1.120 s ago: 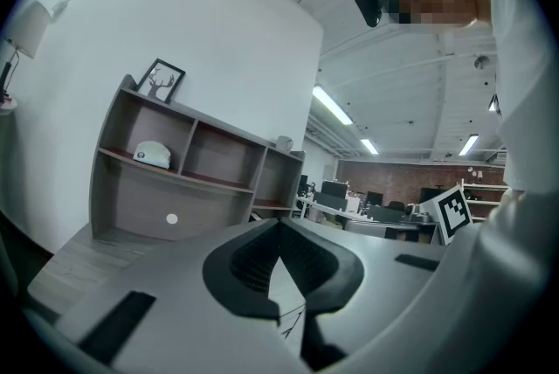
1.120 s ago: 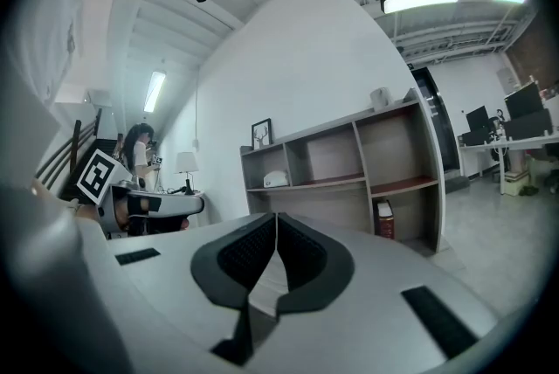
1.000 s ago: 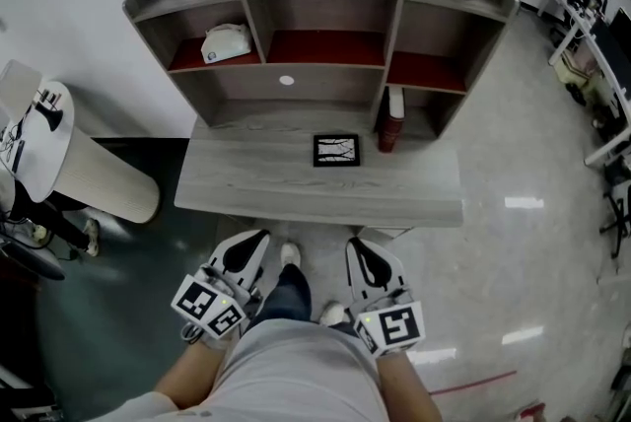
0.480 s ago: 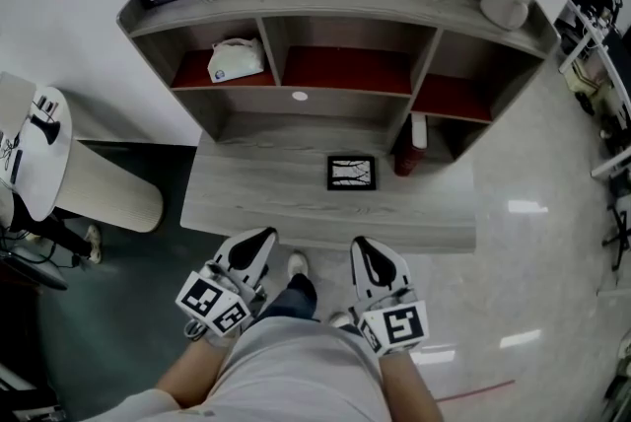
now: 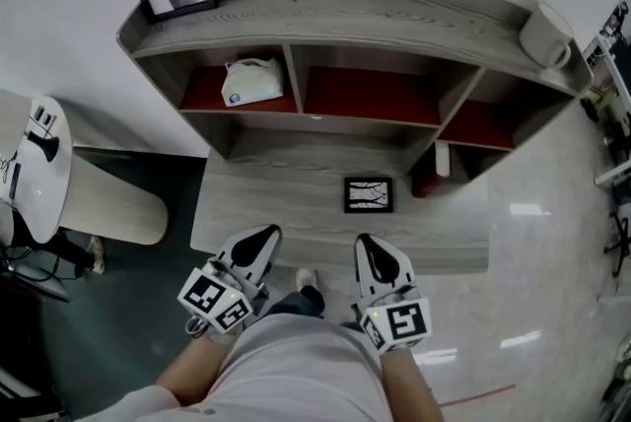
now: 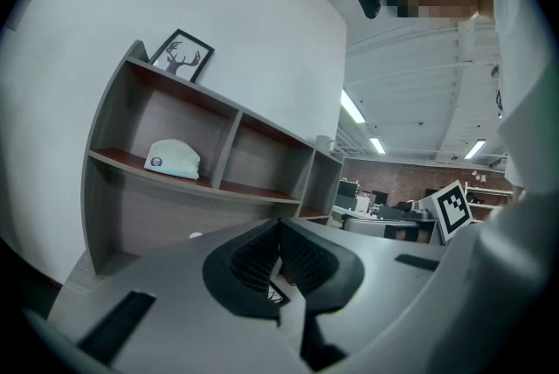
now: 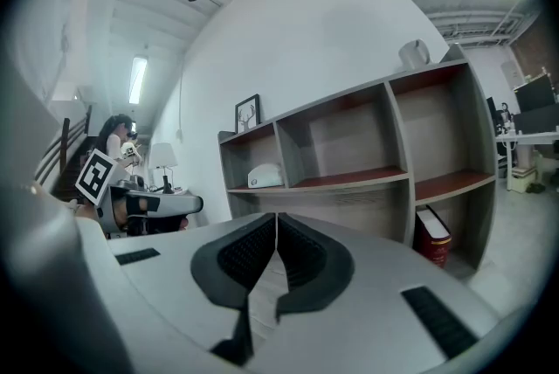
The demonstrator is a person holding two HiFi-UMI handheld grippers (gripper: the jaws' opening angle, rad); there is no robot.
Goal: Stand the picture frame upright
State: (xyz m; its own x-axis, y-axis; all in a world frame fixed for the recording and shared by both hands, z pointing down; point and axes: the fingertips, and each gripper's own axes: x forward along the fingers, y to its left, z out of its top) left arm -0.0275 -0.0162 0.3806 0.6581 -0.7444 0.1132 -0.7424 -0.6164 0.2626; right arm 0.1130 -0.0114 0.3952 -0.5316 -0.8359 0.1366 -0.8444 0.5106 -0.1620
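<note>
Pic frame (image 5: 369, 194) lies flat on desk (image 5: 246, 203), right of centre, below shelf unit (image 5: 335, 16). L gripper (image 5: 261, 238) & R gripper (image 5: 368, 245) both clenched, empty, at near desk edge, apart from frame.

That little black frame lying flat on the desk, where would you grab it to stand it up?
Probably by its near edge, coming from the front: the picture frame lies flat, so only its thin rim offers a pinch, and the shelf unit rises behind its far side.
</note>
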